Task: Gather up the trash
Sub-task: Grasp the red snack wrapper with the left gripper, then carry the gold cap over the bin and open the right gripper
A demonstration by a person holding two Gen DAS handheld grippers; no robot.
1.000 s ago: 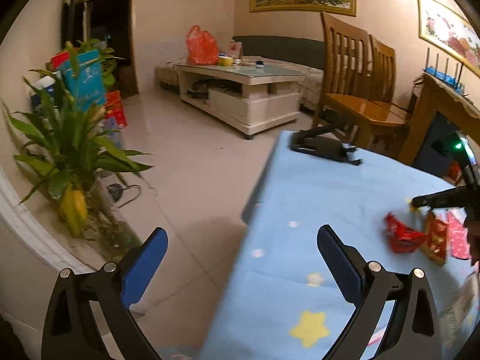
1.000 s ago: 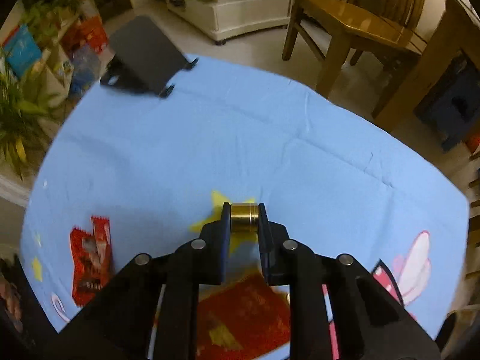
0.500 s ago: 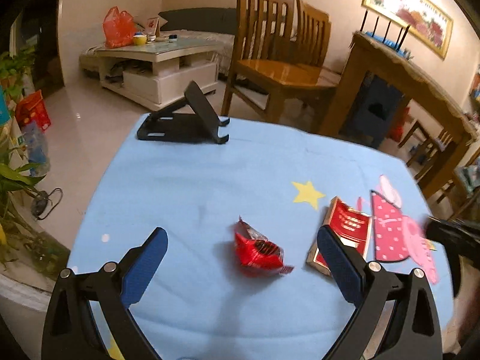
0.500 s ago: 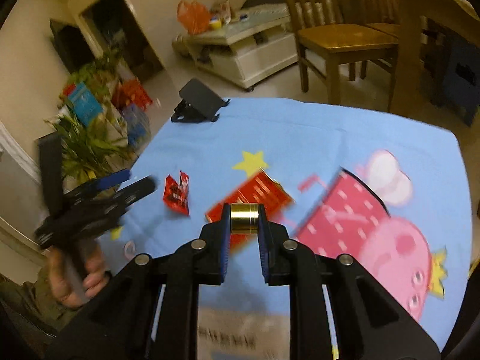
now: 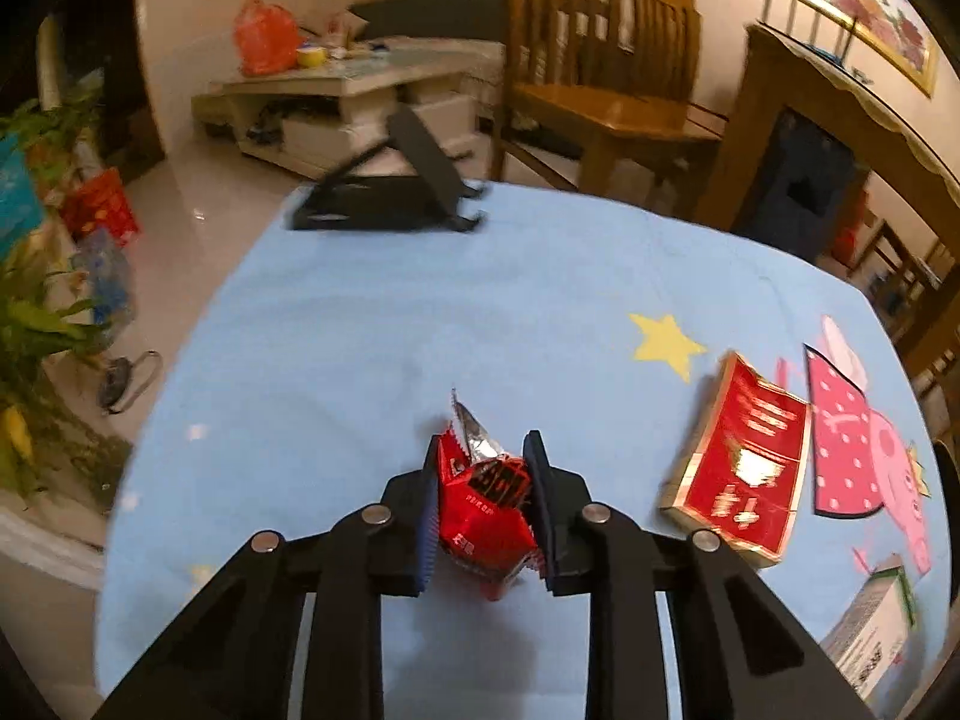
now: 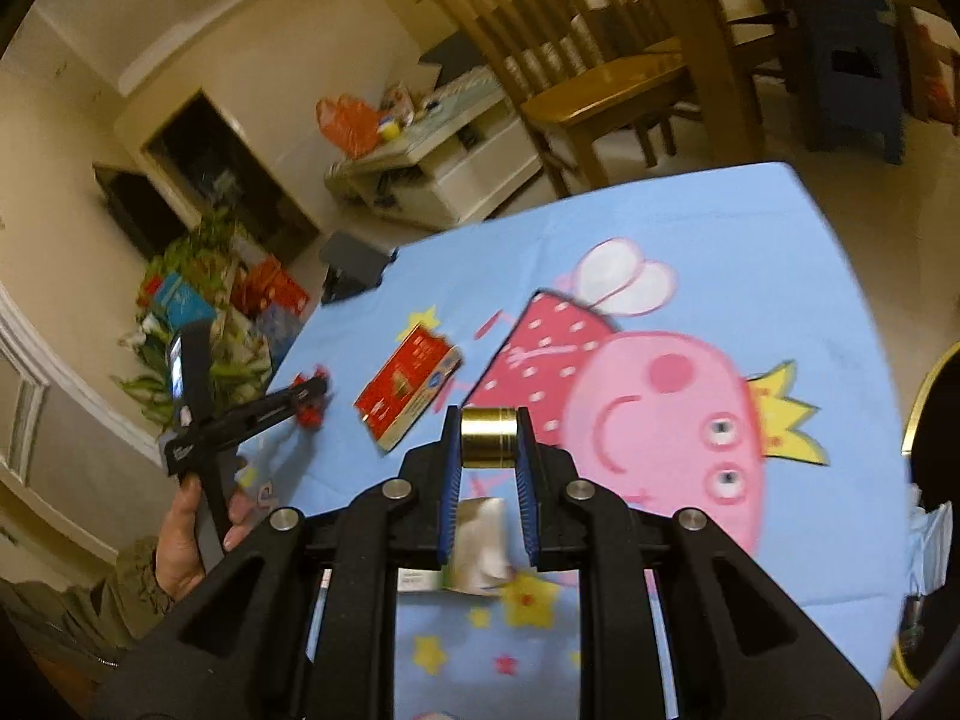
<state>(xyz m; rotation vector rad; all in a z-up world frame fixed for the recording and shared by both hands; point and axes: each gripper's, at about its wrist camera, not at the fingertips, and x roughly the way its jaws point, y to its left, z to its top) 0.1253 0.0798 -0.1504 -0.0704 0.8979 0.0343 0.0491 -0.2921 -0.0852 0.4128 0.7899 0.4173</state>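
Observation:
My left gripper [image 5: 483,465] is shut on a crumpled red snack wrapper [image 5: 486,510] with a silver torn end, on the blue tablecloth [image 5: 390,348]. In the right wrist view the left gripper [image 6: 312,399] shows at the left, on the wrapper [image 6: 312,414]. My right gripper [image 6: 489,441] is shut on a small gold cylinder [image 6: 489,447] and holds it above the table. A red box [image 5: 744,462] lies to the right of the wrapper; it also shows in the right wrist view [image 6: 408,387].
A black folding stand [image 5: 390,192] sits at the table's far edge. A white carton [image 5: 870,636] lies near the right front edge. A silver wrapper [image 6: 480,540] lies under my right gripper. Wooden chairs [image 5: 588,78] stand beyond the table; plants [image 5: 36,330] stand left.
My left gripper has come down over the red wrapper and closed on it. My right gripper, still holding the gold cylinder, has swung to the right over the table.

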